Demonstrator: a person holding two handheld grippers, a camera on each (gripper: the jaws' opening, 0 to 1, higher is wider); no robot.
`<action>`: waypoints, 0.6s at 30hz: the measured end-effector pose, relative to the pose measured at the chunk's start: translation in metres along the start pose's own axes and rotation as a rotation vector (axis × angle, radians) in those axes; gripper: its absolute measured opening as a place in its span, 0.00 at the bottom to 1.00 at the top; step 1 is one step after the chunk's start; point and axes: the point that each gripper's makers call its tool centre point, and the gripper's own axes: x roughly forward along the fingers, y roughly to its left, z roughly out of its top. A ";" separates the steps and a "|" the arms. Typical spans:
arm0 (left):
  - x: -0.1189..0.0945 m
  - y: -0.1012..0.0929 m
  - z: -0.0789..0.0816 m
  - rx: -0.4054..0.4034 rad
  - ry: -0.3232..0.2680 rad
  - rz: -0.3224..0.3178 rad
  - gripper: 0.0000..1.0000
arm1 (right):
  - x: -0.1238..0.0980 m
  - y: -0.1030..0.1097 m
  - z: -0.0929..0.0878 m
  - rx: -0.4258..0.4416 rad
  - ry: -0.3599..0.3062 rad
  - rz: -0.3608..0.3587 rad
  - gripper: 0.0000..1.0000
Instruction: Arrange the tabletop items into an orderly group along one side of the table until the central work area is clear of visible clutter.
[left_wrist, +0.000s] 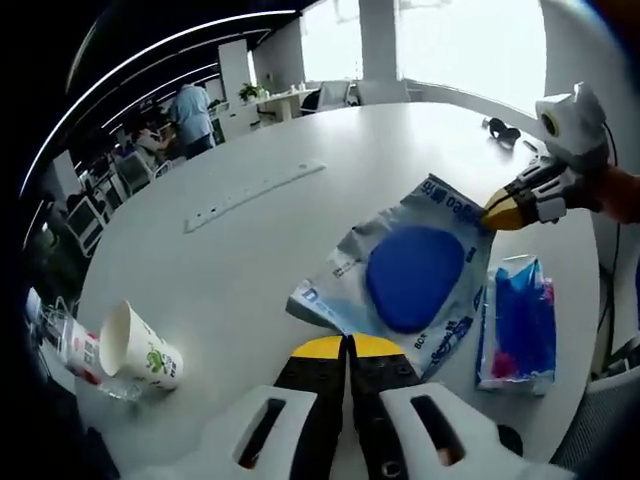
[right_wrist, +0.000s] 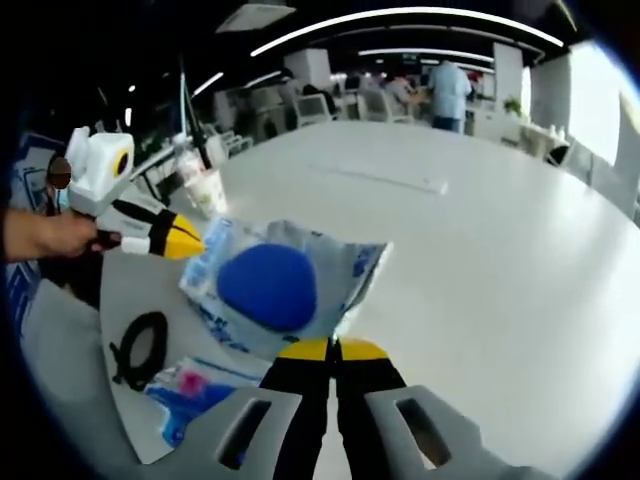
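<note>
A clear plastic bag (left_wrist: 415, 275) with a blue round pad inside lies crumpled on the white table (left_wrist: 250, 260). My left gripper (left_wrist: 348, 346) is shut, its yellow tips pinching the bag's near edge. My right gripper (left_wrist: 497, 211) comes in from the right, shut on the bag's far corner. In the right gripper view the same bag (right_wrist: 268, 285) spreads ahead of my right gripper (right_wrist: 333, 349), which is shut at its near edge. The left gripper (right_wrist: 186, 240), held by a hand, grips the bag's left corner.
A blue packet (left_wrist: 515, 325) lies right of the bag. A paper cup (left_wrist: 140, 352) rests on its side beside a plastic bottle (left_wrist: 70, 345). A long white strip (left_wrist: 255, 195) lies farther off. A black cable loop (right_wrist: 140, 345) sits near the table edge. People stand in the background.
</note>
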 end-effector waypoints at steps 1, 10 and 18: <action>-0.001 0.003 0.000 -0.001 -0.001 0.005 0.00 | 0.000 0.002 0.001 0.003 -0.002 0.003 0.00; -0.011 0.025 -0.001 -0.005 0.005 0.029 0.00 | 0.007 0.022 0.013 0.008 -0.014 0.026 0.00; -0.018 0.044 -0.003 -0.001 0.009 0.049 0.00 | 0.015 0.037 0.023 -0.004 -0.023 0.031 0.00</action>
